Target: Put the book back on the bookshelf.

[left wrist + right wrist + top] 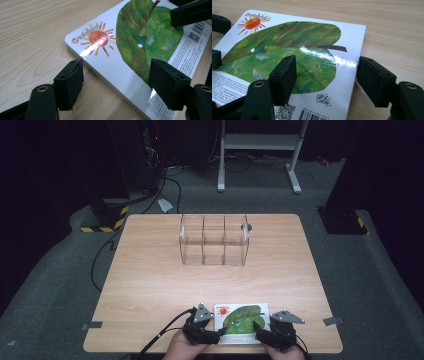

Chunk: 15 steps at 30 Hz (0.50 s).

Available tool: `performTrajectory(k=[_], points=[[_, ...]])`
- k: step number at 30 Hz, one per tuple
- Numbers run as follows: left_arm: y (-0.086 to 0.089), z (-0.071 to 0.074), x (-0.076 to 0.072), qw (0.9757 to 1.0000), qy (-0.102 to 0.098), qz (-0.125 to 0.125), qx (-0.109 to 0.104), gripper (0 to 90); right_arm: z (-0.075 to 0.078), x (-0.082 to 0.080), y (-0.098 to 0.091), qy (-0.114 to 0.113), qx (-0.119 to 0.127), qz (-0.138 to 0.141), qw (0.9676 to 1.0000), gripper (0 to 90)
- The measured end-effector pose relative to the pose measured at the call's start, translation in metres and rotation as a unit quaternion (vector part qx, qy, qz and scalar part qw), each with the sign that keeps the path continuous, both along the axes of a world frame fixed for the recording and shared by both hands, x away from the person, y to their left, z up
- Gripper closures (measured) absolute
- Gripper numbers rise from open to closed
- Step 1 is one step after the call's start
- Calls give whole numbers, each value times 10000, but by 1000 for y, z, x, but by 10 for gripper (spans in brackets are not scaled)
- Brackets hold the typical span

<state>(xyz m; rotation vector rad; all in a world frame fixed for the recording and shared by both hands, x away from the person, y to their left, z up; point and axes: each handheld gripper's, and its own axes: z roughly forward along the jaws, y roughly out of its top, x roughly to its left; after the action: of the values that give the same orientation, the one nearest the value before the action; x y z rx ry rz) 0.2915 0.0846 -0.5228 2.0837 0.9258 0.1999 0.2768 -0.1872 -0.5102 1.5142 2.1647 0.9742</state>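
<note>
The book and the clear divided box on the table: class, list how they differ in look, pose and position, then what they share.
The book is opaque, with a green leaf and an orange sun printed on it; the clear box is see-through.
The book lies flat; the box stands upright, split into three compartments.
The book lies at the near edge, between the left gripper and right gripper; the box stands farther back, apart from both.
Both rest on the wooden table.

light wooden table (150, 270) on grey carpet (50, 285). dark room behind. white metal stand (260, 150) past the far edge; black cables (170, 180) and a yellow-black striped block (107, 215) at far-left corner.
</note>
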Motion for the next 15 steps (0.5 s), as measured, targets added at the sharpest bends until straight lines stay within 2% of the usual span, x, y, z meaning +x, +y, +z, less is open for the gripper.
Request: performTrajectory(k=[2, 15], points=[[1, 1, 0, 10000, -48, 37, 52, 286, 0, 1, 4, -20, -23, 19, 10000, 323], [11, 1, 5, 9997, -32, 236, 70, 296, 0, 8, 19, -10, -37, 7, 10000, 324]])
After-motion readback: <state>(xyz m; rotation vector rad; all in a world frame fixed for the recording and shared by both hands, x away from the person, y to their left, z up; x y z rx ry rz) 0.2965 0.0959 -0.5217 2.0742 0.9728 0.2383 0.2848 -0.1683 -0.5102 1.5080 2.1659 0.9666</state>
